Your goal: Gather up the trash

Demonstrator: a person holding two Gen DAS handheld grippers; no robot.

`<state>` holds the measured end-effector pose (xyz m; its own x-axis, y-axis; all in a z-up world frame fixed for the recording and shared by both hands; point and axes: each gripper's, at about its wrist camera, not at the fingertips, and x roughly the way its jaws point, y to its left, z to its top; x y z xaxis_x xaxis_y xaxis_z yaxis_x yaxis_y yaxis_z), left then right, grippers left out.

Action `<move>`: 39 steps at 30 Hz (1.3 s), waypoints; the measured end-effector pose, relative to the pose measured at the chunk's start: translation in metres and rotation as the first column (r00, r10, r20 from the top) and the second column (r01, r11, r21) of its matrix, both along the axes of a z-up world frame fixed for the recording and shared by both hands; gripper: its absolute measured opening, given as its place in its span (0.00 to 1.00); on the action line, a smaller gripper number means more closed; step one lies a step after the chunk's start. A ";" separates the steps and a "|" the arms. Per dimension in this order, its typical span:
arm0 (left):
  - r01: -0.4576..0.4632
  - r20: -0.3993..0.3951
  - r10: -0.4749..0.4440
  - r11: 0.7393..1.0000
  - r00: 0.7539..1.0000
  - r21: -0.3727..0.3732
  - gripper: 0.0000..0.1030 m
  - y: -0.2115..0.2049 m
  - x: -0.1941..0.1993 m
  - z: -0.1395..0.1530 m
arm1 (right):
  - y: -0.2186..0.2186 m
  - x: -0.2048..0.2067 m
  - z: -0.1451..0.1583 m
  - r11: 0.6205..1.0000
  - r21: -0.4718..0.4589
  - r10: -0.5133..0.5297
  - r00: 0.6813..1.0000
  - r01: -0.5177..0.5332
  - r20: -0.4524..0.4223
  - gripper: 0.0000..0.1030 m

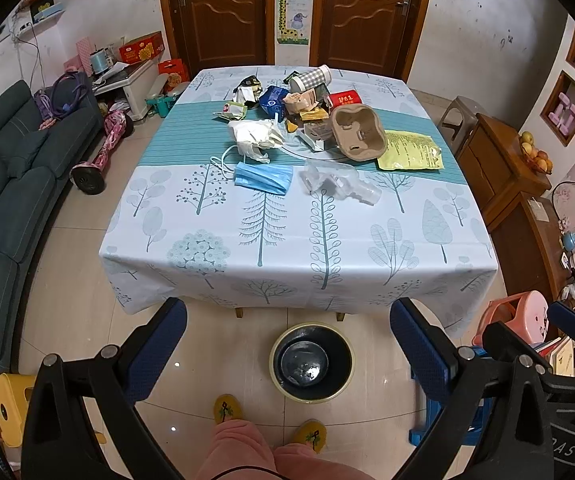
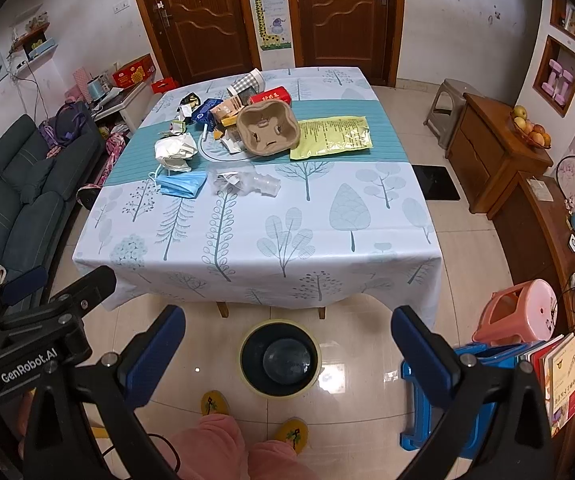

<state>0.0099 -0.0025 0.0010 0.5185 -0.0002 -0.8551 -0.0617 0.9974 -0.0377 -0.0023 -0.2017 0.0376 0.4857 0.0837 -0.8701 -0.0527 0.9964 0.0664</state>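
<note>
Both claws wide, empty, low before round black yellow-rimmed bin point(image 1: 312, 362) | left gripper point(image 1: 287, 332), right gripper point(image 2: 287, 332) | blue pleated face mask point(image 1: 264, 176) nearest litter, far ahead on tree-print tablecloth point(image 1: 287, 248), long axis crosswise, slightly left-favoured.

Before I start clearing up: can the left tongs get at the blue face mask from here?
Probably yes. The left tongs are open and empty, and the blue face mask lies at the pile's near edge with only bare tablecloth before it, though it needs a forward reach.

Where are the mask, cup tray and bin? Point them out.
mask point(image 1: 264, 177), left wrist view, middle of the blue pleats
cup tray point(image 2: 268, 129), right wrist view, centre of the cardboard
bin point(image 2: 247, 376), right wrist view, yellow rim
</note>
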 end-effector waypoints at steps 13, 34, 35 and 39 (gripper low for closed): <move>0.001 -0.006 -0.001 1.000 1.000 -0.006 0.97 0.002 0.002 -0.003 | 0.002 0.001 -0.001 1.000 -0.004 0.000 1.000 0.000 0.000 1.00; 0.001 -0.014 -0.001 1.000 1.000 -0.021 0.97 0.004 0.010 -0.010 | 0.000 0.006 -0.001 1.000 -0.001 0.002 1.000 -0.002 -0.001 1.00; -0.001 -0.013 0.001 1.000 1.000 -0.020 0.97 0.004 0.010 -0.010 | -0.001 0.006 -0.001 1.000 -0.001 0.004 1.000 -0.004 -0.001 1.00; -0.011 -0.014 0.011 1.000 1.000 -0.018 0.97 0.003 0.011 -0.009 | -0.003 0.005 0.000 1.000 -0.001 0.007 1.000 -0.007 0.000 1.00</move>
